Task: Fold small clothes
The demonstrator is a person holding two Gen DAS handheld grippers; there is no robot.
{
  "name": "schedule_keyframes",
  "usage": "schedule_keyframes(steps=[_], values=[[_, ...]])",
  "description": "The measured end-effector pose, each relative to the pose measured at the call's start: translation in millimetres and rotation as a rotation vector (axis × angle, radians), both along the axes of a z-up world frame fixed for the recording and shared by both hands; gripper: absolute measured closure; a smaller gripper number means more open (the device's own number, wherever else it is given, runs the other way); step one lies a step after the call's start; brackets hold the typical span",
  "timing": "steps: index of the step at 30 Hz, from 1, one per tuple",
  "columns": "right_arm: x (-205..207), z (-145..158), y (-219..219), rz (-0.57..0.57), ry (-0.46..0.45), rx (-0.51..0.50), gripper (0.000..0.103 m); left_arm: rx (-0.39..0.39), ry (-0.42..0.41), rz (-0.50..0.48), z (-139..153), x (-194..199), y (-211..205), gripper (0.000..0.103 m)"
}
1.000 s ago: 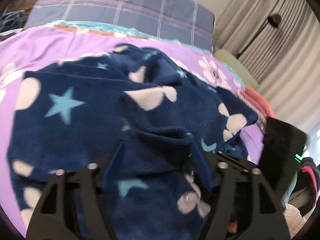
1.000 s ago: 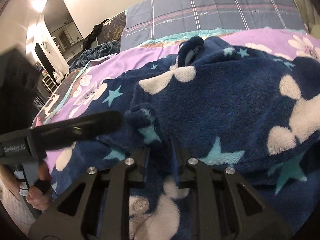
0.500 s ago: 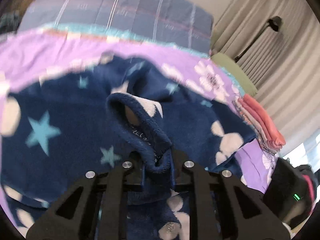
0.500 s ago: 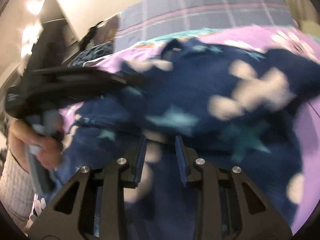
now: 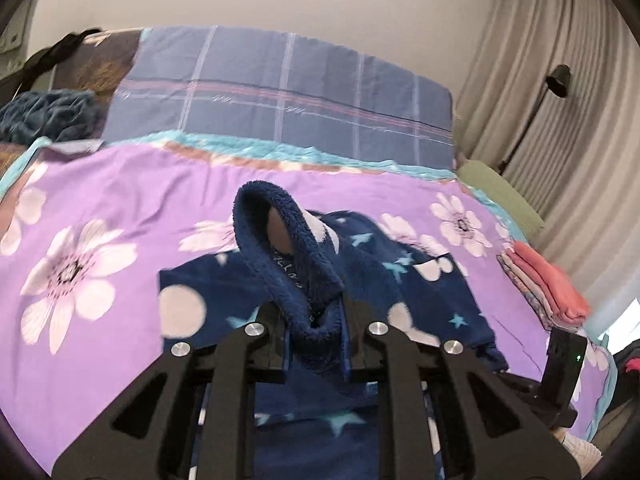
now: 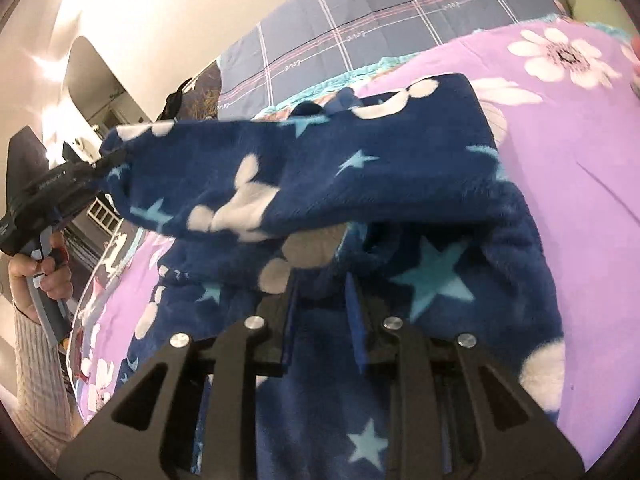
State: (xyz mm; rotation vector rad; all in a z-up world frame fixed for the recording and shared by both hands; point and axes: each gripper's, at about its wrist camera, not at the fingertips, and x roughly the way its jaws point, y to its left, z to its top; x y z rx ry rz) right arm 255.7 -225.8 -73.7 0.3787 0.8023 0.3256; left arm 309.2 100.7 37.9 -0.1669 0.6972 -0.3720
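One fleece garment (image 6: 360,168); two grippers, left (image 5: 314,334) and right (image 6: 322,300), each clamping it.

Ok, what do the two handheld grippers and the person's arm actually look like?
Both grippers, left and right, are matte black frames with silver screws and blue-edged fingers. The left one's body carries white lettering, a grey handle and red trigger. The hand wears a pale ribbed-knit sleeve.

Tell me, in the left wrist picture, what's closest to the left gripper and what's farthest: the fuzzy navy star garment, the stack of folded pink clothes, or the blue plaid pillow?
1. The fuzzy navy star garment, pinched in the left gripper.
2. The stack of folded pink clothes, off to the right on the purple flowered bedspread.
3. The blue plaid pillow, at the far end of the bed.
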Motion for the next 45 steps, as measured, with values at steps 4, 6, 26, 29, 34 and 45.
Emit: schedule_keyframes(steps=[4,6,26,29,34,45], values=[[13,-20,-11,-0.162,0.128,-0.086,0.077,0.041,0.019,0.051,-16,4,18,0.085],[6,-17,-12,-0.168,0.116,-0.084,0.078,0.044,0.053,0.076,-31,9,31,0.085],[50,-13,23,-0.155,0.108,-0.097,0.096,0.312,0.116,0.101,-126,12,-6,0.052],[48,-9,4,-0.295,0.085,-0.206,0.103,0.404,0.076,0.104,-126,5,-20,0.051],[29,-11,-29,-0.375,0.125,-0.261,0.103,0.359,0.077,0.094,-126,5,-10,0.051],[-11,49,9,-0.168,0.016,-0.268,0.089,0.255,0.025,0.076,-89,-5,-11,0.064]])
